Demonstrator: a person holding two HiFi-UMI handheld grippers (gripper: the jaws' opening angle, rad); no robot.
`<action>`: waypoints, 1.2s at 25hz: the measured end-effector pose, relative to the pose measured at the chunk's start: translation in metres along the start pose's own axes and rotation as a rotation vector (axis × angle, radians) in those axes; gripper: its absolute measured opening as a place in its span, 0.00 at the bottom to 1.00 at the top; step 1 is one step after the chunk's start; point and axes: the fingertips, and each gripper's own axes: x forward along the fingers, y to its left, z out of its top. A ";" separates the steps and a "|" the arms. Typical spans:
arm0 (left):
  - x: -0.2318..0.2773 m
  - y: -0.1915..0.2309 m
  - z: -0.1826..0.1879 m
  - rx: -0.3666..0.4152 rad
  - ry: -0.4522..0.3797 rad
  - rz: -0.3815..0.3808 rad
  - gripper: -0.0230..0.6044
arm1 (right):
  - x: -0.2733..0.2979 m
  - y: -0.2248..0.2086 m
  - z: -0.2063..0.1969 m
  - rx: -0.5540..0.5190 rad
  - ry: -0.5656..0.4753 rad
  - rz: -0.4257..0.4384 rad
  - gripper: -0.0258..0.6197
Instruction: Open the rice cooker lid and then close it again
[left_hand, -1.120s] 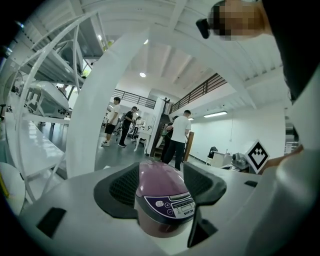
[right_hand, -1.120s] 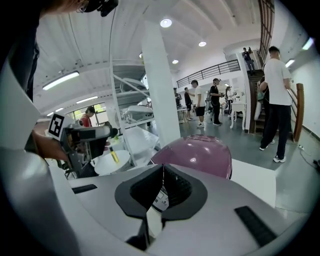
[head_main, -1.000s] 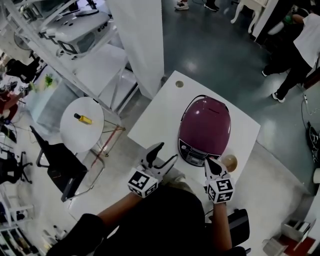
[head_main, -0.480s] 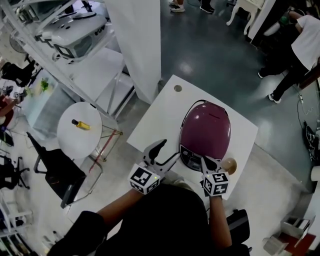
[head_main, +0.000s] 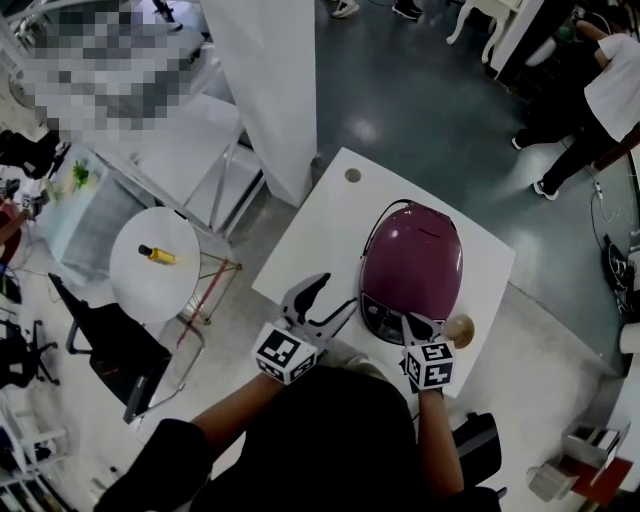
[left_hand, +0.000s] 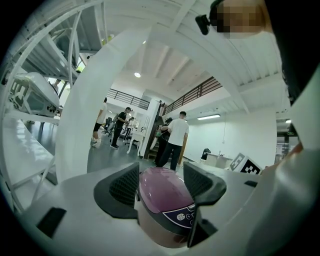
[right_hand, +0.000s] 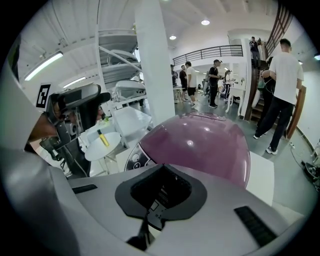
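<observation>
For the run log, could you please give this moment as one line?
rice cooker: lid closed | left tool: open, empty, beside it | right tool: shut, empty, at its front

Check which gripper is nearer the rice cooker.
Right. The right gripper, jaws shut, sits at the rice cooker's front edge by the control panel. The left gripper, jaws open, hangs off its front-left side, apart from it.

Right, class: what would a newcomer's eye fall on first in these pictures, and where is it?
The glossy purple rice cooker, lid shut, on the white square table at centre. On its near side the left gripper holds its jaws apart, while the right gripper, jaws shut, points at the cooker's front panel.
</observation>
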 end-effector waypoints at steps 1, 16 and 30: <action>0.000 0.001 0.000 -0.002 0.001 -0.003 0.44 | 0.001 0.000 0.000 0.000 0.003 -0.004 0.04; -0.004 0.011 0.006 -0.019 -0.013 -0.027 0.44 | 0.001 -0.001 -0.001 0.007 0.006 -0.069 0.04; -0.010 0.019 0.013 -0.017 -0.043 -0.040 0.44 | -0.001 0.000 0.000 -0.045 -0.018 -0.140 0.04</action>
